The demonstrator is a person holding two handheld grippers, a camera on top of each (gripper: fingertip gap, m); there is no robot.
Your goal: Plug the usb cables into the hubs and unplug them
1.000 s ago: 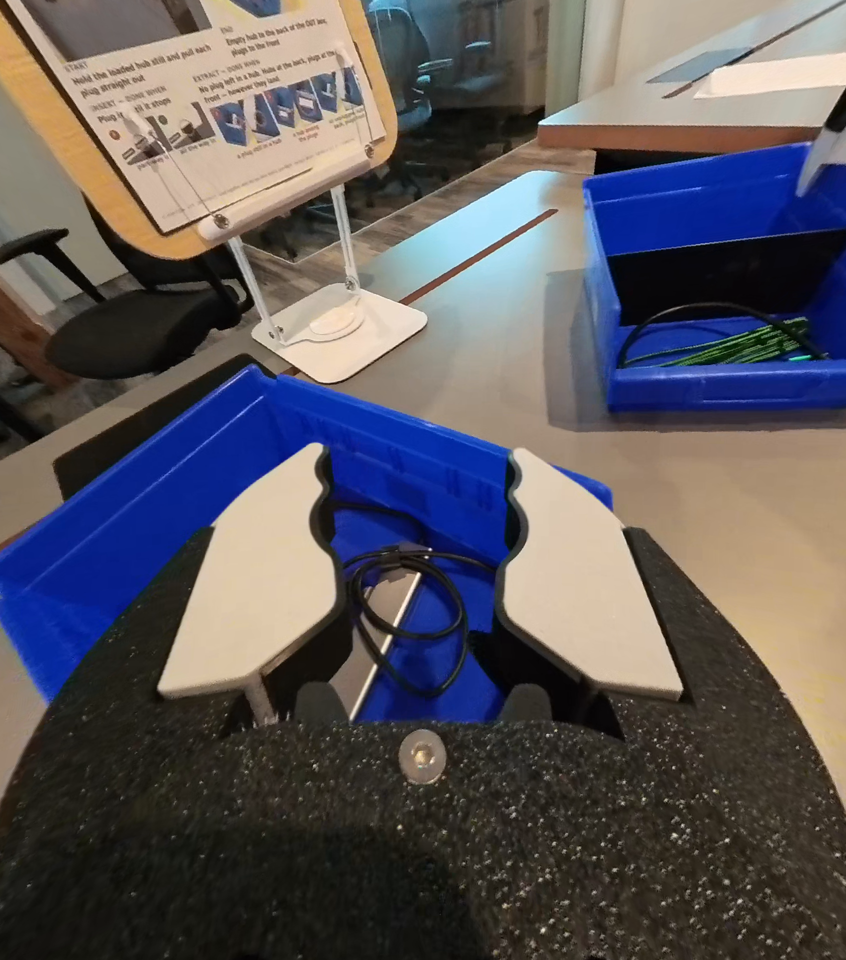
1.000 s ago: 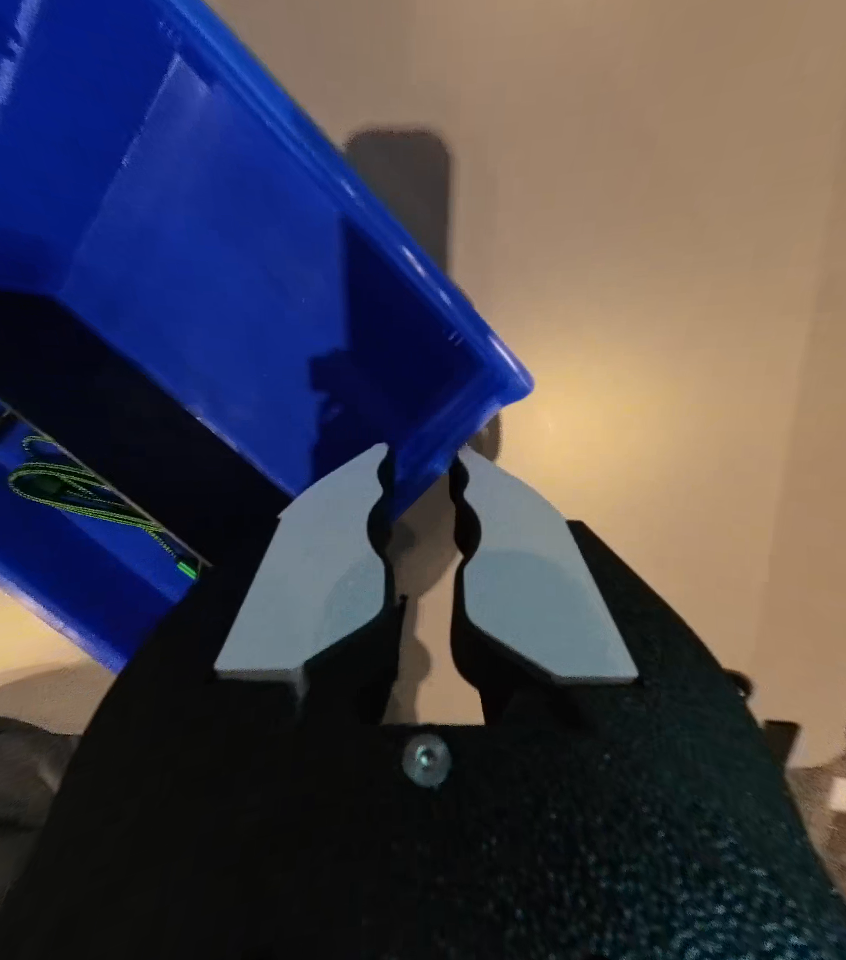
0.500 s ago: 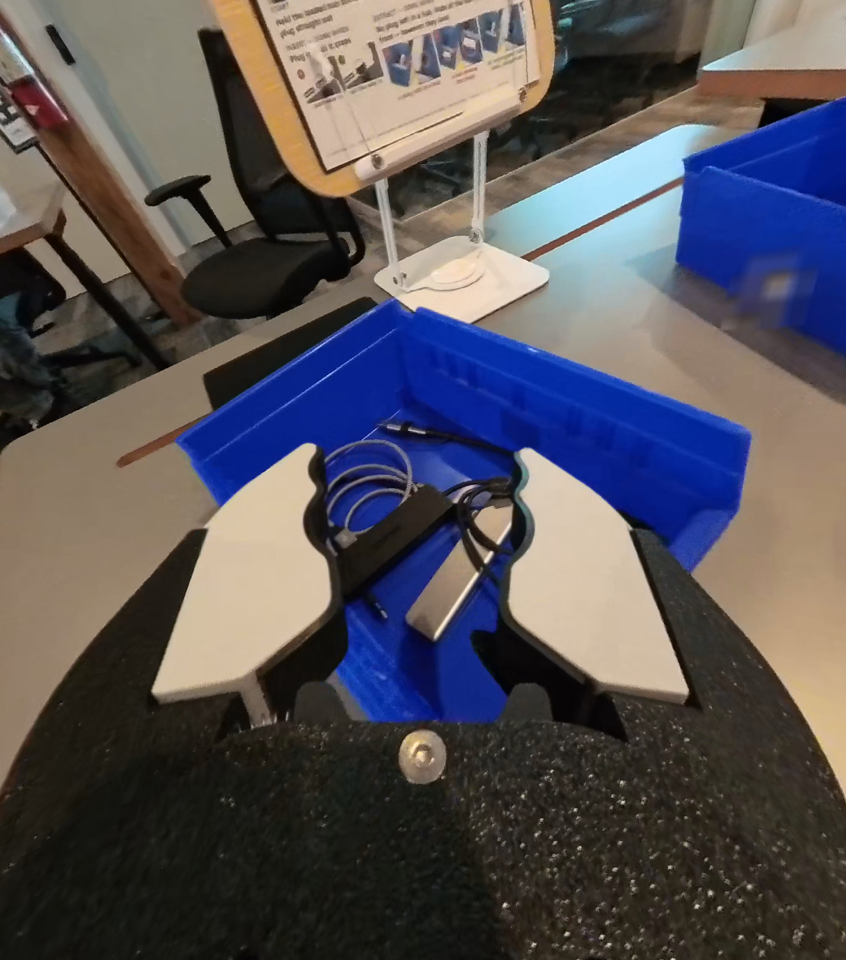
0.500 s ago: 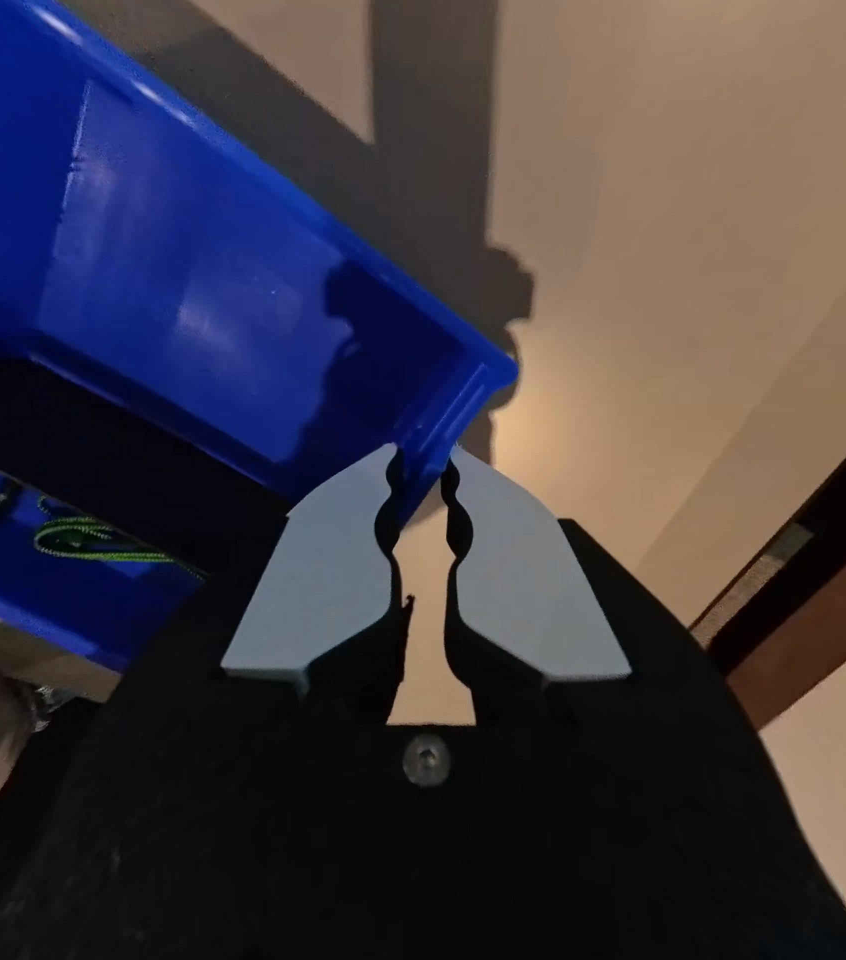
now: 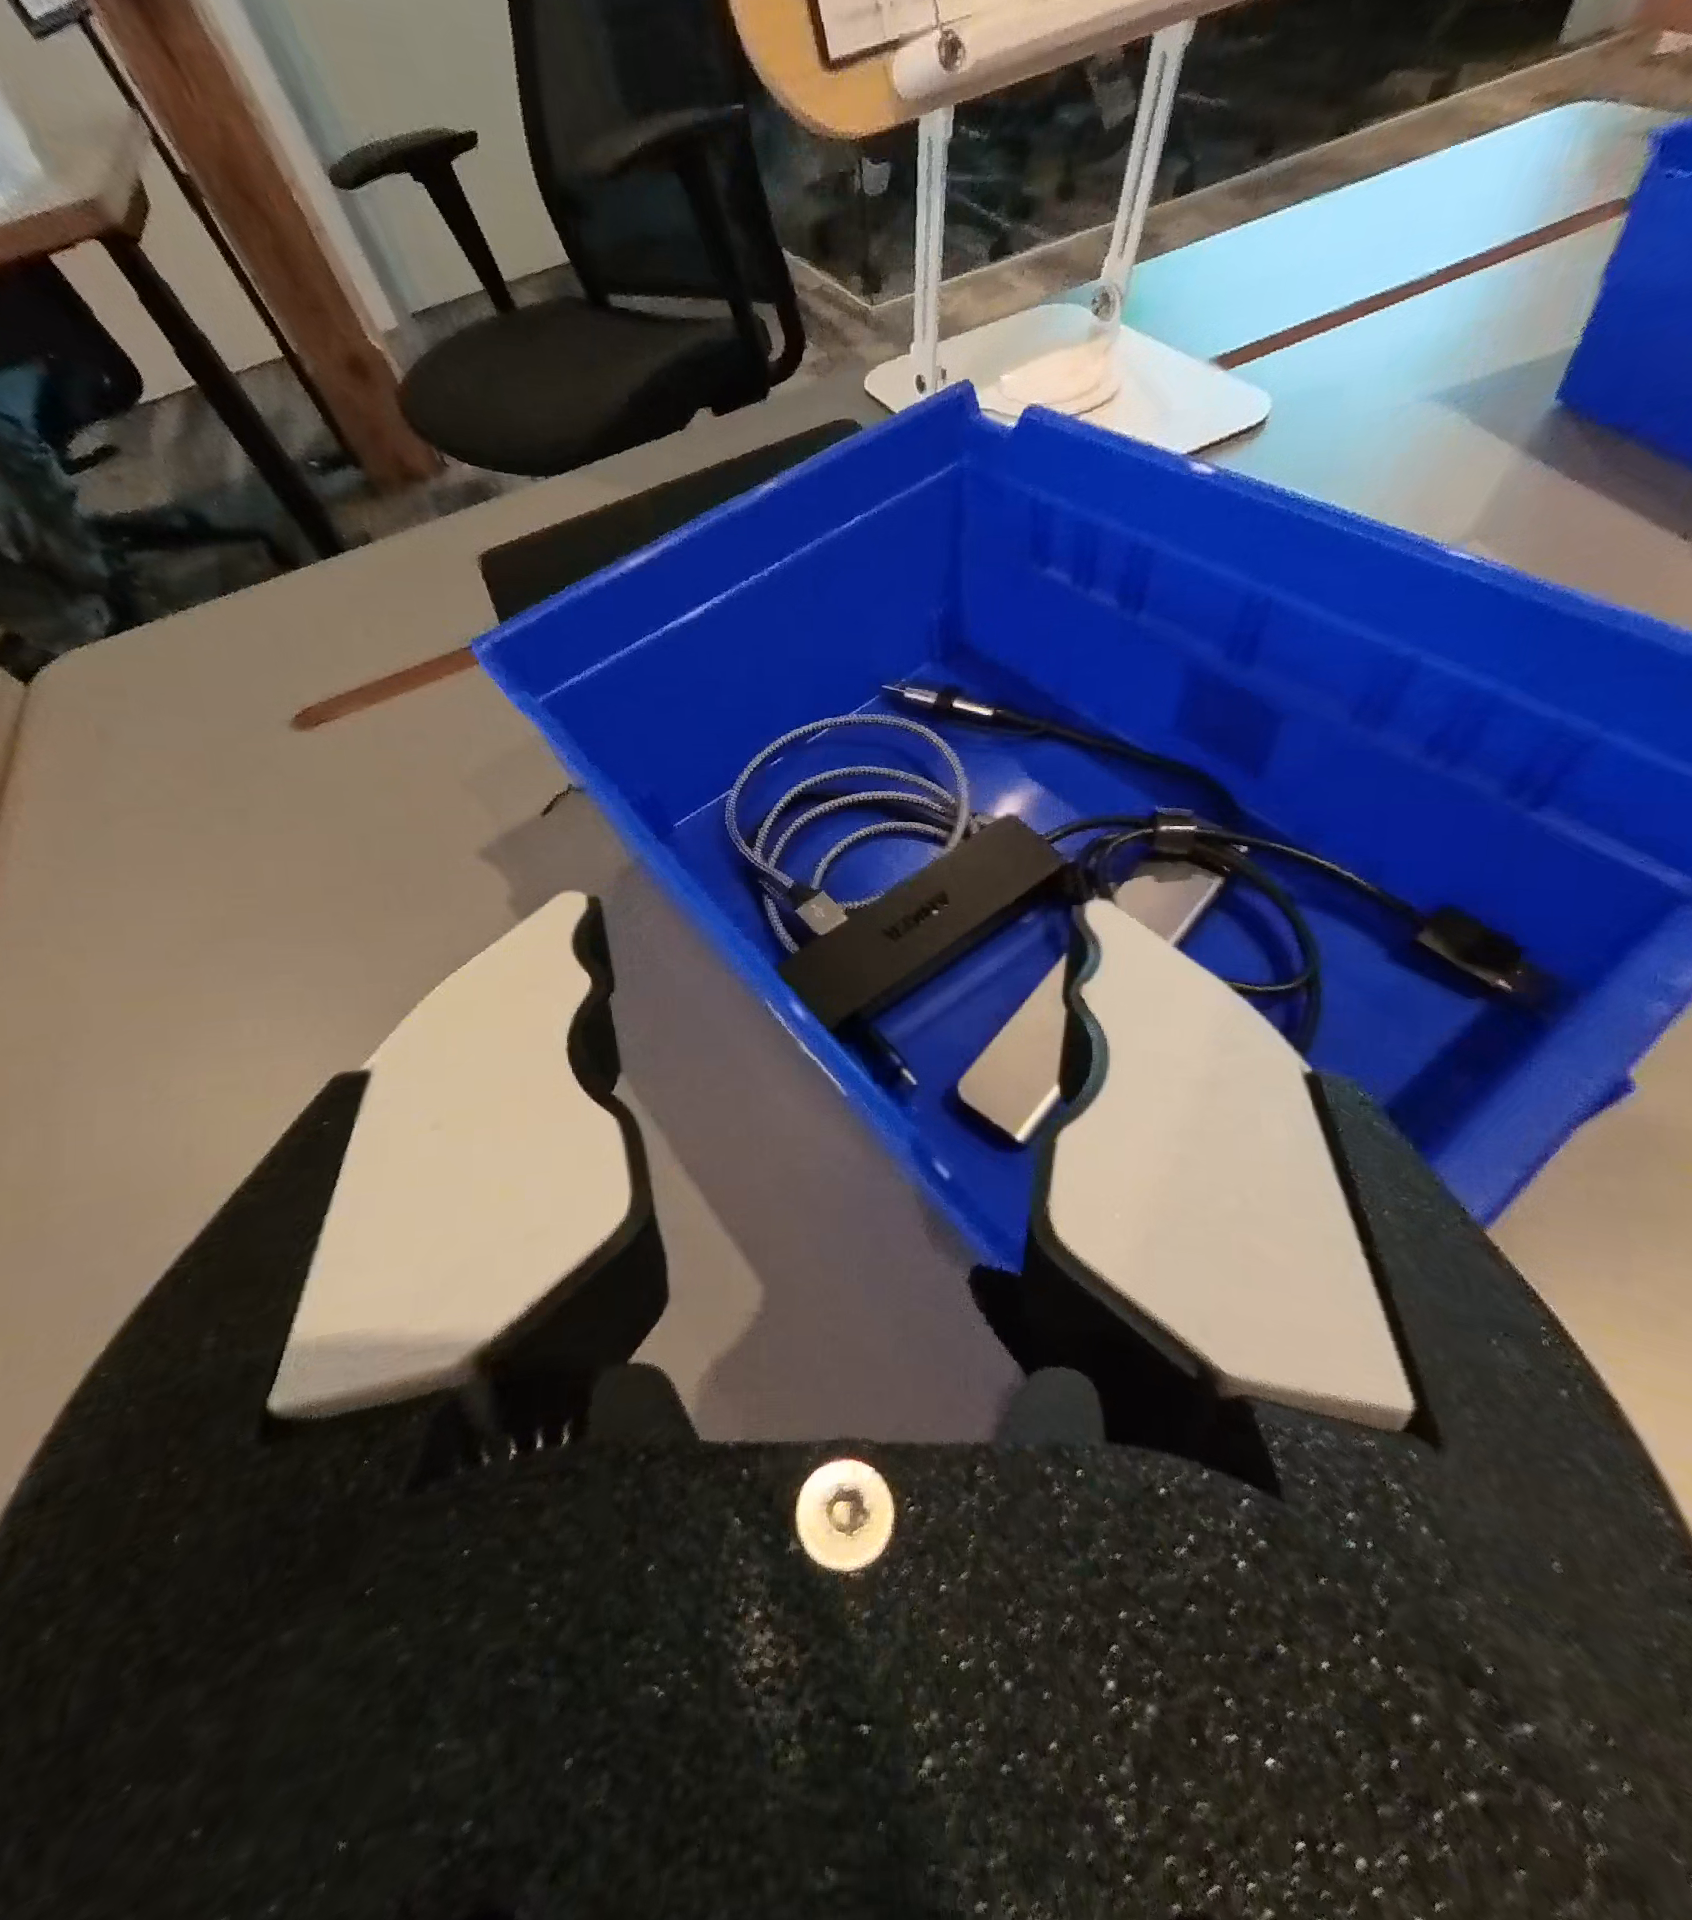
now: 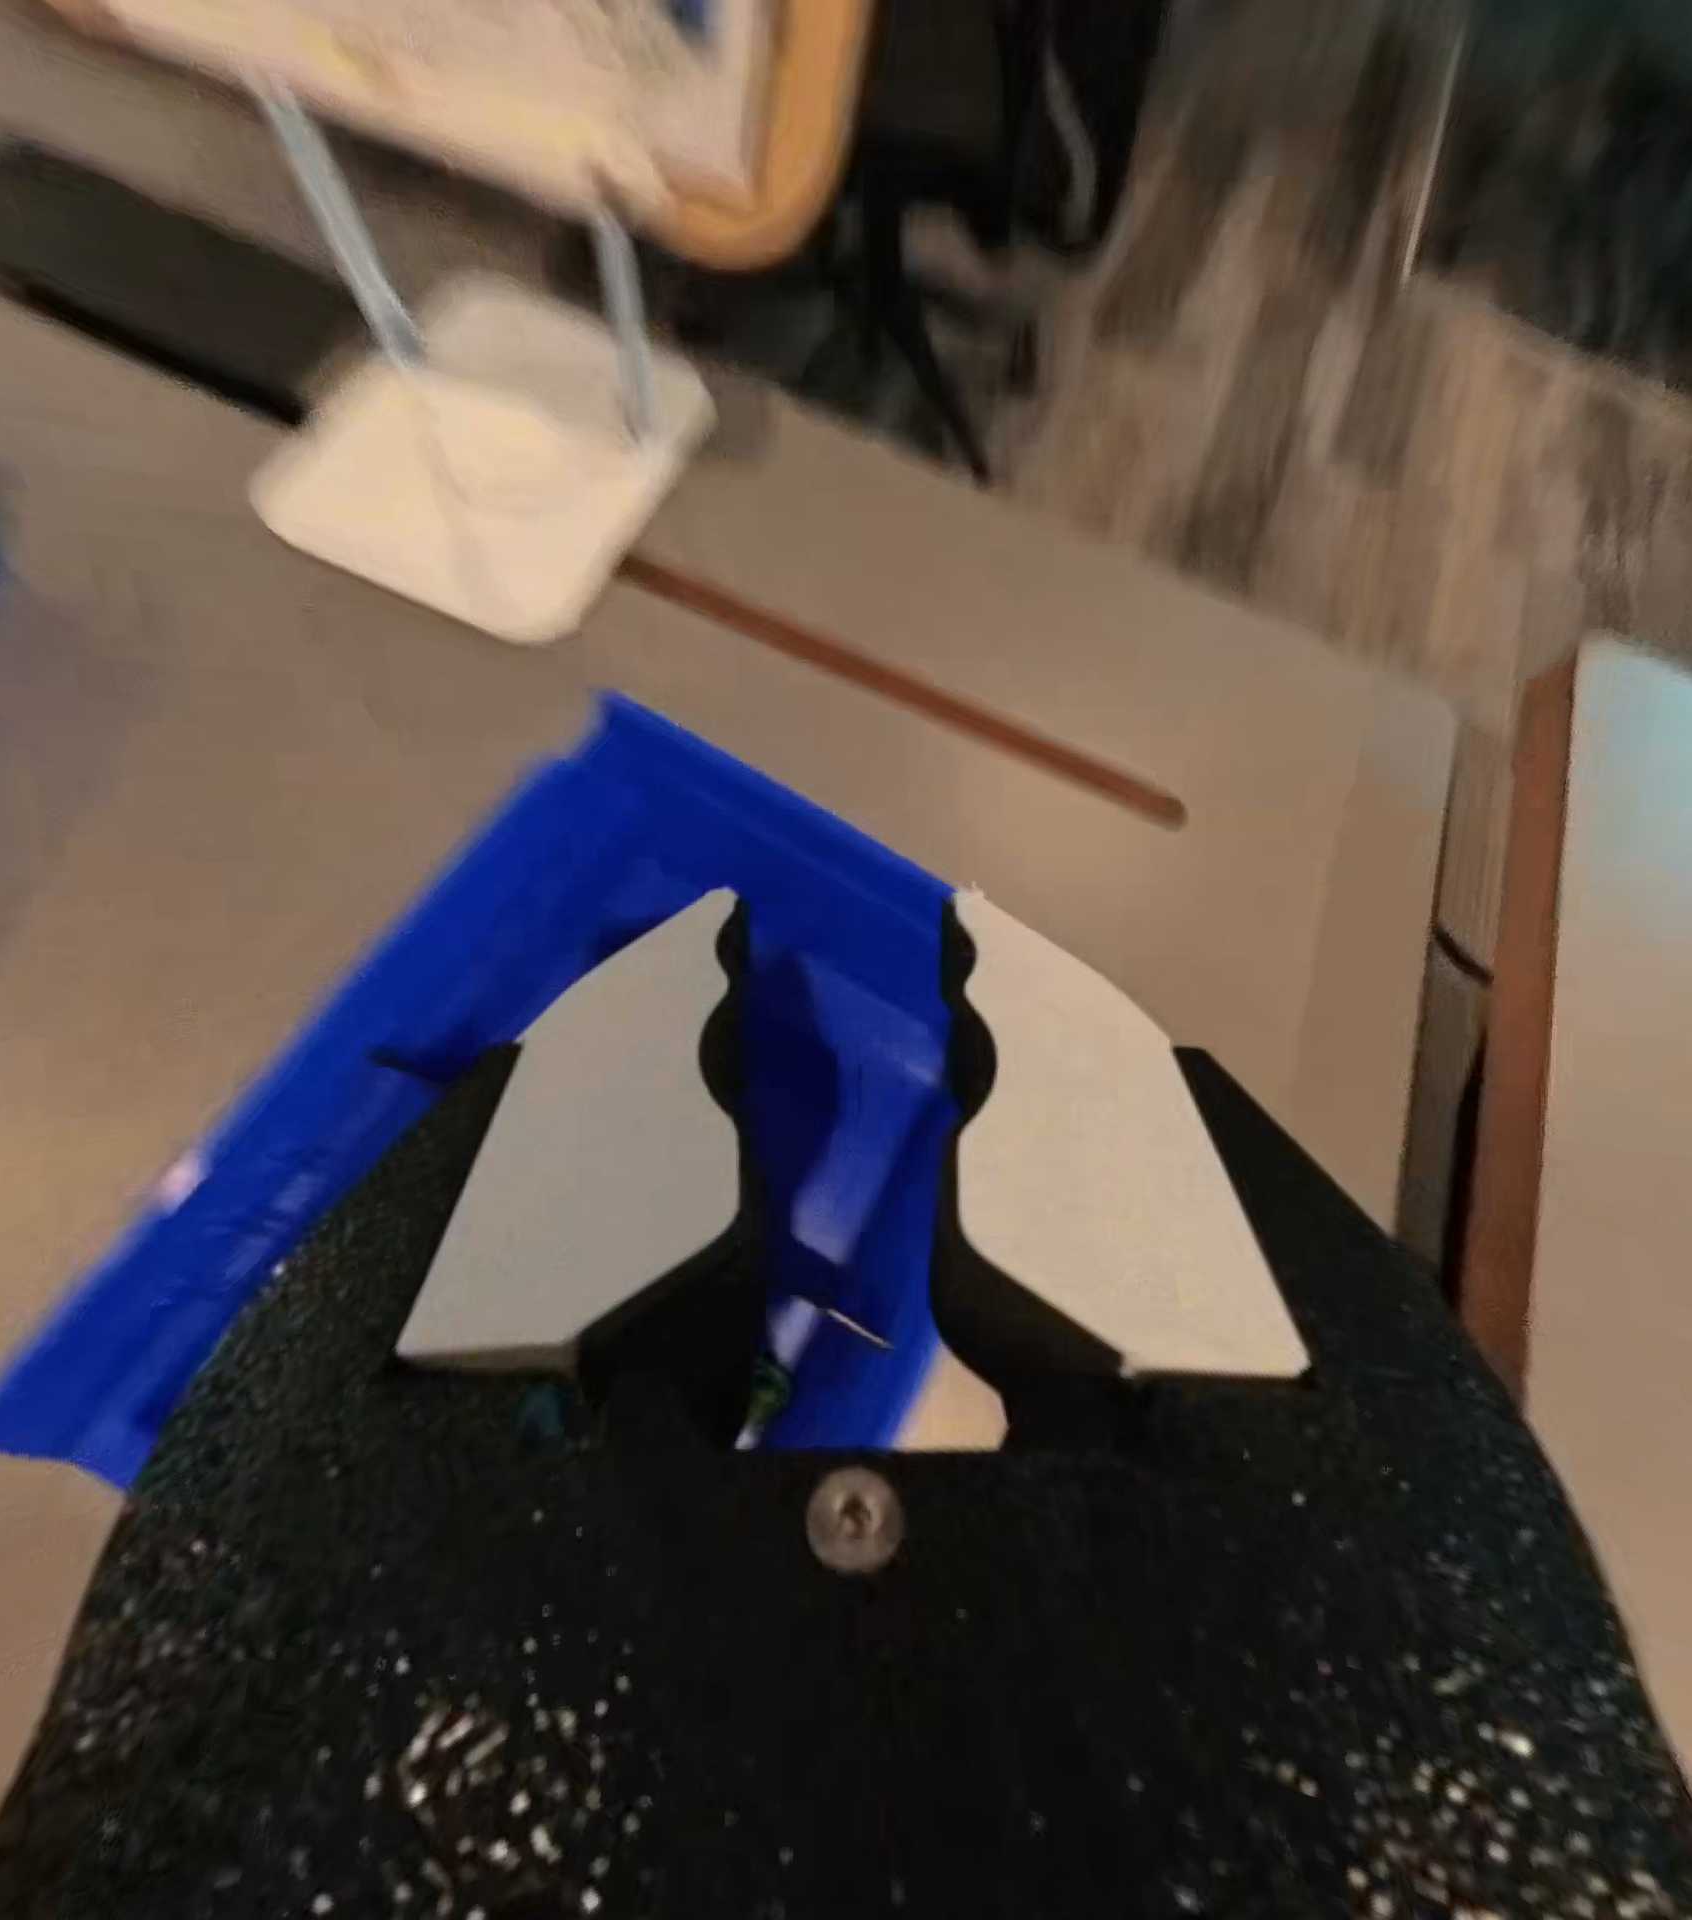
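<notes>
My left gripper [image 5: 837, 966] hung above the near-left edge of the blue bin [image 5: 1424, 665], jaws spread wide and empty; inside the bin lay a black hub [image 5: 925, 920] with a braided grey cable [image 5: 847, 805] coiled against it, a silver hub [image 5: 1039, 1049] just beside it and partly behind my right-hand finger [image 5: 1206, 1174], and a black cable [image 5: 1268, 883] looped over the silver one, a plug end [image 5: 1465, 951] farther right; nothing gripped yet, so I judged the step as reaching for a hub. My right gripper [image 6: 842, 920] was half open over the corner of a second blue bin [image 6: 551, 894]; heavy blur, so I couldn't tell whether its fingers touched the rim; it held nothing I could see. To do this well I'd drop the left jaws across the black hub's narrow sides, clear of the braided coil, and squeeze firmly before lifting; snagged cables looked the main risk. An instruction board stand [image 5: 1081, 384] stood behind on the table [image 5: 198, 935].
</notes>
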